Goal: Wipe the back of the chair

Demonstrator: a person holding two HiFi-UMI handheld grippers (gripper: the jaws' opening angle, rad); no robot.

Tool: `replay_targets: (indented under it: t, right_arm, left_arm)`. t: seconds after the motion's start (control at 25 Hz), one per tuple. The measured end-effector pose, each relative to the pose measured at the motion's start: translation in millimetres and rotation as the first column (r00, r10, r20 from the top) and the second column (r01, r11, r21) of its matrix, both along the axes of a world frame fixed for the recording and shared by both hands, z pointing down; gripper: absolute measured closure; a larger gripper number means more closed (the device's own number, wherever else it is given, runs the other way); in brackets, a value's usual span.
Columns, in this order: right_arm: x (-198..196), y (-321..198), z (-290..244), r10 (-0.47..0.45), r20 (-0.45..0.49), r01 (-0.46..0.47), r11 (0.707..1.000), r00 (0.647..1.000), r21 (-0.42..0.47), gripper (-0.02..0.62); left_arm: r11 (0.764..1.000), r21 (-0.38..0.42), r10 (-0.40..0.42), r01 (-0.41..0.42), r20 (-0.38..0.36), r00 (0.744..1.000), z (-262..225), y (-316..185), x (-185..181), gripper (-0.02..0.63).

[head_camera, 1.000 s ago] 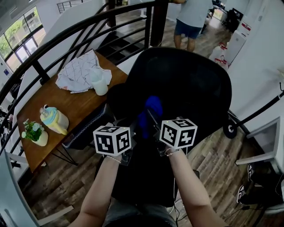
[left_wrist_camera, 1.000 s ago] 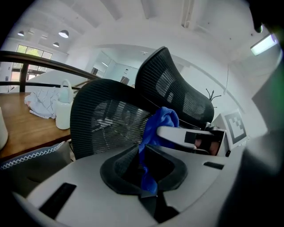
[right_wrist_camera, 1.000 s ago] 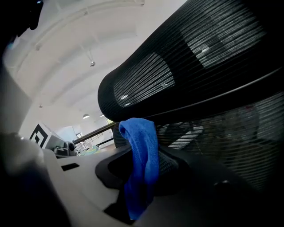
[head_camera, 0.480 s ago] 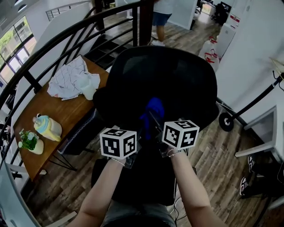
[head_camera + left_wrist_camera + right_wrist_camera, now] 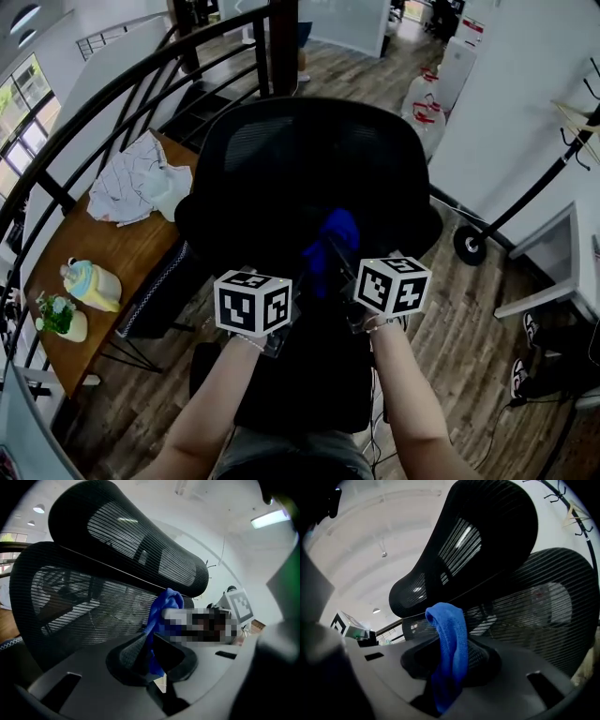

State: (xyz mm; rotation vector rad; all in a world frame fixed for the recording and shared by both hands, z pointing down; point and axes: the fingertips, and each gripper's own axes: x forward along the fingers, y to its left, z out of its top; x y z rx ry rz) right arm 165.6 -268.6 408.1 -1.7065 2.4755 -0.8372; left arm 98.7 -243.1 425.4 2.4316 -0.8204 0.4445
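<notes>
The blue cloth (image 5: 330, 246) is held up at the black chair back (image 5: 309, 169), near the lower edge of the headrest (image 5: 126, 541); whether it touches the mesh cannot be told. The cloth is pinched by both tools. The right gripper (image 5: 450, 667) is clamped on a folded strip of it. The left gripper (image 5: 152, 660) is closed on its lower end, with hardly any gap left between the jaws.

Open wooden floor (image 5: 469, 337) is left to the right of the chair. To its left a wooden table (image 5: 122, 248) stands close, bounded by a curved black railing (image 5: 112, 84).

The see-through slatted mesh is shown only in the gripper views; from the head view the chair is seen as one dark rounded mass. The cloth's nubby pile is shown in the right gripper view.
</notes>
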Motion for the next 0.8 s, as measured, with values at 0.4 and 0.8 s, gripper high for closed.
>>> replay_targets:
  t: [0.4,0.8]
  right_arm:
    - [54,18,6,0.085,-0.006,-0.085,0.996,0.996,-0.015,0.477]
    - [105,37,11,0.165,-0.015,-0.165,0.986,0.986,-0.037,0.477]
  left_arm:
    - [0.994,0.000,0.111,-0.111,0.004,0.994,1,18,54,0.555]
    - [0.983,-0.010,0.184,-0.184,-0.010,0.983,2,29,92,0.555]
